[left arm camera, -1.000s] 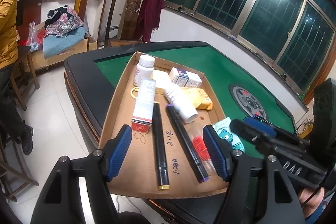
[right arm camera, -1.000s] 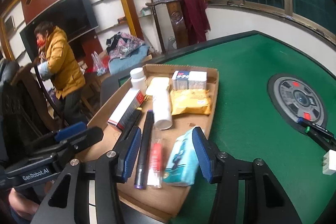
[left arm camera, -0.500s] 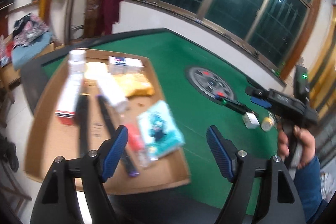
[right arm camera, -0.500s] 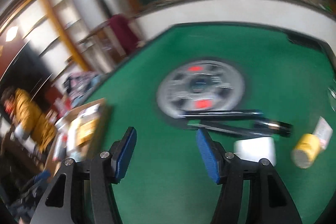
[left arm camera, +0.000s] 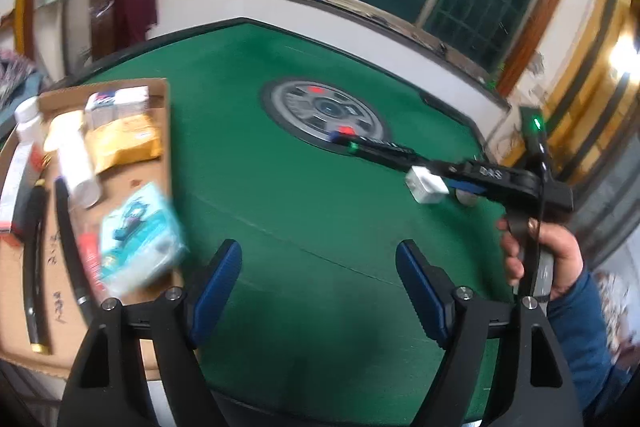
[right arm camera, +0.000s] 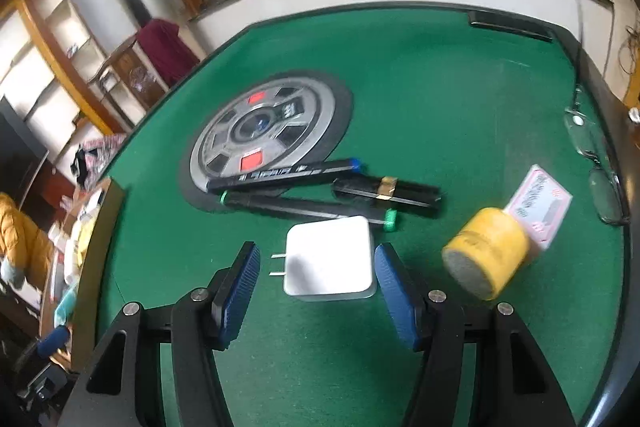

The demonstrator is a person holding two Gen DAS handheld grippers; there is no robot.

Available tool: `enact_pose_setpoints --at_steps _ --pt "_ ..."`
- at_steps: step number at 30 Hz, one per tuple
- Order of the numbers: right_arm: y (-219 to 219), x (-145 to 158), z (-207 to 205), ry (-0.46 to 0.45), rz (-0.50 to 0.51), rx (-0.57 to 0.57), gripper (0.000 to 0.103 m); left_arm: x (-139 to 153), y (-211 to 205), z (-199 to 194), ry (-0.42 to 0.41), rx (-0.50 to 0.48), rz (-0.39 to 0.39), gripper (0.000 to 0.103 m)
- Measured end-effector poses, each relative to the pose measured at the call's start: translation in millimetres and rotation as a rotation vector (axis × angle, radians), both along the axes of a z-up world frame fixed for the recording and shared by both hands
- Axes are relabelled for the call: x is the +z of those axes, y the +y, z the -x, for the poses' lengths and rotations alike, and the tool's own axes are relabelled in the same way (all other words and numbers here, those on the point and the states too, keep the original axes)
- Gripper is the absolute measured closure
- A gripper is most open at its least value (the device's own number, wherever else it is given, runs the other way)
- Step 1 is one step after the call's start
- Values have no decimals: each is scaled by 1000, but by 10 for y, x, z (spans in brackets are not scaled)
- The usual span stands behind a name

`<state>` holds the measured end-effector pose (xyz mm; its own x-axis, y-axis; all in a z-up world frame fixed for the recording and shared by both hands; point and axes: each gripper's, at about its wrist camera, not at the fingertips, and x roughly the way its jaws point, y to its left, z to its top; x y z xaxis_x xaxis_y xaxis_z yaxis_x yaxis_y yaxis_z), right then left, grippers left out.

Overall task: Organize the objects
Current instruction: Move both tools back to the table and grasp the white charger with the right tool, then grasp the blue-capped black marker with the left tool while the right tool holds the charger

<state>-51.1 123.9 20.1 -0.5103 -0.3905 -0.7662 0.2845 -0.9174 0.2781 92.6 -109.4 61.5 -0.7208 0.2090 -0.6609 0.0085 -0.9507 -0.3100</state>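
Note:
A white plug charger [right arm camera: 330,261] lies on the green table between the open fingers of my right gripper [right arm camera: 318,269], which is not touching it. It also shows in the left wrist view [left arm camera: 426,184]. Behind it lie a green-capped marker [right arm camera: 308,205], a blue-capped marker [right arm camera: 284,173] and a black tube with a gold band [right arm camera: 386,190]. A yellow jar [right arm camera: 486,253] lies on its side to the right, by a pink card [right arm camera: 538,205]. My left gripper [left arm camera: 318,281] is open and empty over bare felt, right of the cardboard tray [left arm camera: 156,99].
The tray holds a blue tissue pack [left arm camera: 142,233], yellow packet [left arm camera: 126,143], white bottles, boxes and black markers. A round grey panel [right arm camera: 266,131] sits mid-table. Glasses [right arm camera: 596,163] lie at the right rim. A person in yellow [right arm camera: 20,239] stands far left.
Both grippers swung right, away from the tray. The right one moved across the table and now straddles the white charger. The left one now faces the table's middle.

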Motion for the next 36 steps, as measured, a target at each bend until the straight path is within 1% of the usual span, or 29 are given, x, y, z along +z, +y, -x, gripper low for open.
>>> enact_pose_setpoints --at_steps 2,5,7,8,10,14,16,18,21,24,26,28,33,34,36 --pt "-100 -52 -2 14 -63 8 37 10 118 47 4 -10 47 24" --pt "-170 -156 38 -4 -120 17 37 11 234 177 -17 -48 63 24" --pt "-146 -198 52 0 -115 17 38 13 305 271 -25 -59 78 24" --pt "-136 -189 46 3 -116 16 43 12 352 330 -29 -71 87 24" --pt "-126 -184 59 1 -112 10 44 7 436 449 -38 -90 105 24" --pt "6 -159 69 -37 -16 9 45 -11 573 698 -53 -118 119 24" --pt "49 -73 56 -37 36 12 45 -29 620 827 -59 -138 109 24" --pt "110 26 33 -17 72 -1 45 -48 656 956 -73 -146 91 24" --pt "205 79 41 7 82 -52 45 -100 712 1247 -116 -164 24 24" --pt "304 45 95 -12 87 -86 45 -117 825 1475 -127 -189 23 24" --pt "360 7 136 -32 86 -114 45 -130 954 1648 -122 -223 70 25" --pt "408 -35 169 -54 93 -138 45 -138 1067 1770 -100 -270 123 28" --pt "565 -71 212 -84 126 -189 45 -240 1329 1996 -57 -430 308 28" --pt "583 -67 216 -83 129 -197 45 -281 1377 2031 -61 -447 358 28" --pt "595 -74 226 -86 134 -199 45 -341 1431 2071 -52 -468 421 28"
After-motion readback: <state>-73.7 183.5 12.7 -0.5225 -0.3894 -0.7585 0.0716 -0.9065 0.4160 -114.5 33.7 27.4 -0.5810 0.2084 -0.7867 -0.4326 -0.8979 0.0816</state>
